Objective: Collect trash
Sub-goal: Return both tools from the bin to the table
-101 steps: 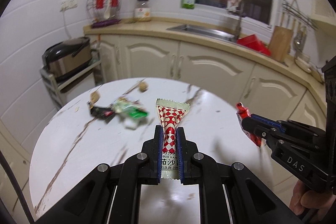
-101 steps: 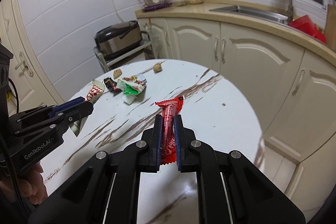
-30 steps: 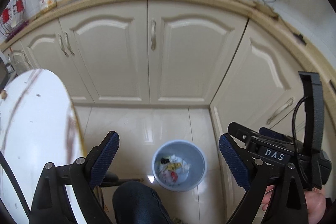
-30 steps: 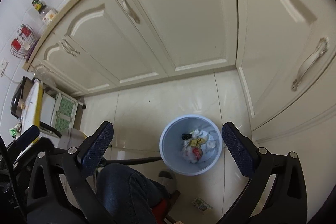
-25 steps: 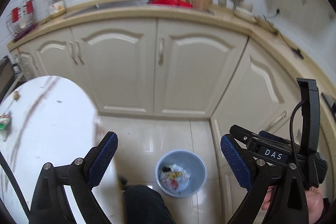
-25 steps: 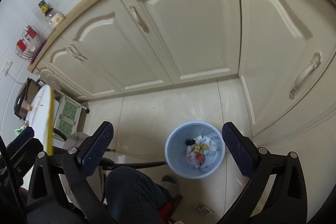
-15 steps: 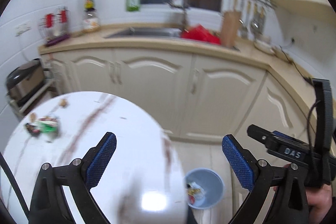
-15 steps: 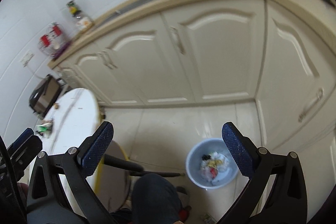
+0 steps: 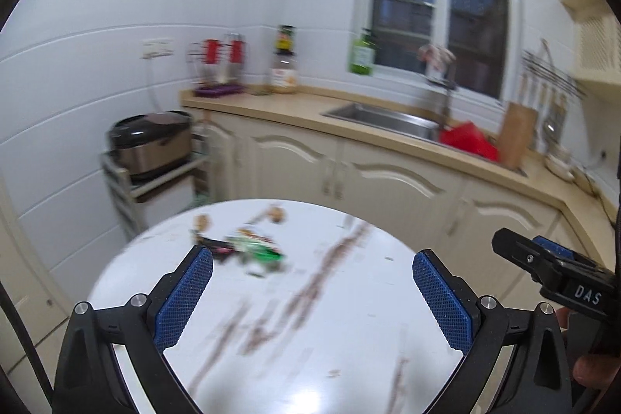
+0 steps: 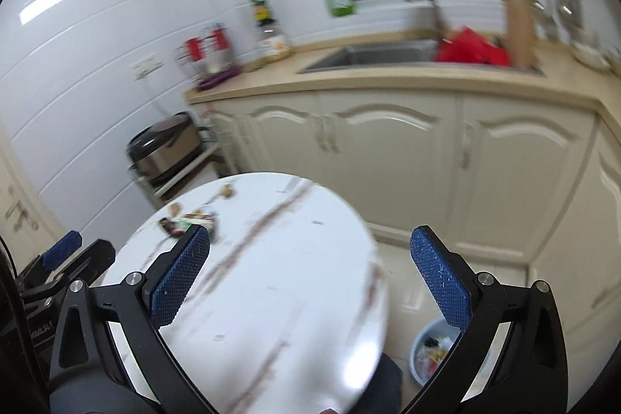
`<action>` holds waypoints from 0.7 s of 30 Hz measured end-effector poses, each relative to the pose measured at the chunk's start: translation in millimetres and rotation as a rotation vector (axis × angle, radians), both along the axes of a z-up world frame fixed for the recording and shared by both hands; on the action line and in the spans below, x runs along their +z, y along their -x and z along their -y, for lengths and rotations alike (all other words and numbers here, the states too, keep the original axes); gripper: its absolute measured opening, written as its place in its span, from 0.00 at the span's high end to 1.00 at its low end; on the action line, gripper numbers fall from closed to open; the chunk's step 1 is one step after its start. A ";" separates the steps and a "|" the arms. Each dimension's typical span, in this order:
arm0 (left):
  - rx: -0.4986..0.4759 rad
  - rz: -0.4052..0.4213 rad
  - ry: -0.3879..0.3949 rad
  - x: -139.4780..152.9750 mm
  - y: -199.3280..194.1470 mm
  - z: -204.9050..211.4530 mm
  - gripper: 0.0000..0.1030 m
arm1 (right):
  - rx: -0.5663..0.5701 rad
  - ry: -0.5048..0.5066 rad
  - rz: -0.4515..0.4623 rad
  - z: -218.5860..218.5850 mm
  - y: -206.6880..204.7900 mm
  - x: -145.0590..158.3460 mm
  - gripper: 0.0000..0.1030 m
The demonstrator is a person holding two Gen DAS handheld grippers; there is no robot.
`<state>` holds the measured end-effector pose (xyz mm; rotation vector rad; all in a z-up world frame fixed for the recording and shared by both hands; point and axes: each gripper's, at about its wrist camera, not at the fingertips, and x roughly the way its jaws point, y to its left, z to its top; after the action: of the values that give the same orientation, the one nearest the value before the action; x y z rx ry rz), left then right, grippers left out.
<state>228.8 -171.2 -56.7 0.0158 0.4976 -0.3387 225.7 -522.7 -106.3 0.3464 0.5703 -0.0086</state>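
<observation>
Both cameras have swung up off the floor since a second ago, away from the bin and back onto the table, and the two wrappers gripped earlier are gone from the jaws. The remaining trash [image 9: 252,249], a blurred cluster of green and dark wrappers, lies on the far left part of the round marble table [image 9: 349,317], with two small brown scraps just beyond it. The left gripper [image 9: 312,293] has just been opening and now stands spread wide with nothing between its blue pads. The right gripper [image 10: 310,278] is equally wide apart and empty. Low at the right in the right wrist view, the blue trash bin [image 10: 425,340] sits on the floor beside the table, litter inside.
</observation>
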 end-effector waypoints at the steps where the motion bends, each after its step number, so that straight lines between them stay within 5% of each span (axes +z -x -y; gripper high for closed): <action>1: 0.024 0.005 0.004 1.4 6.1 -13.2 0.01 | 0.024 0.014 0.007 -13.7 -4.6 4.8 0.00; 12: 0.189 0.017 0.027 4.6 45.4 -69.9 0.01 | 0.212 0.115 0.065 -121.0 -35.6 26.4 0.00; 21: 0.240 -0.025 0.035 2.0 22.5 -71.8 0.01 | 0.264 0.151 0.055 -153.5 -54.7 20.1 0.00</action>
<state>206.2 -99.4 -54.7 -0.0814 0.5125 -0.1124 280.4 -369.2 -86.3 0.1224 0.5535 0.2108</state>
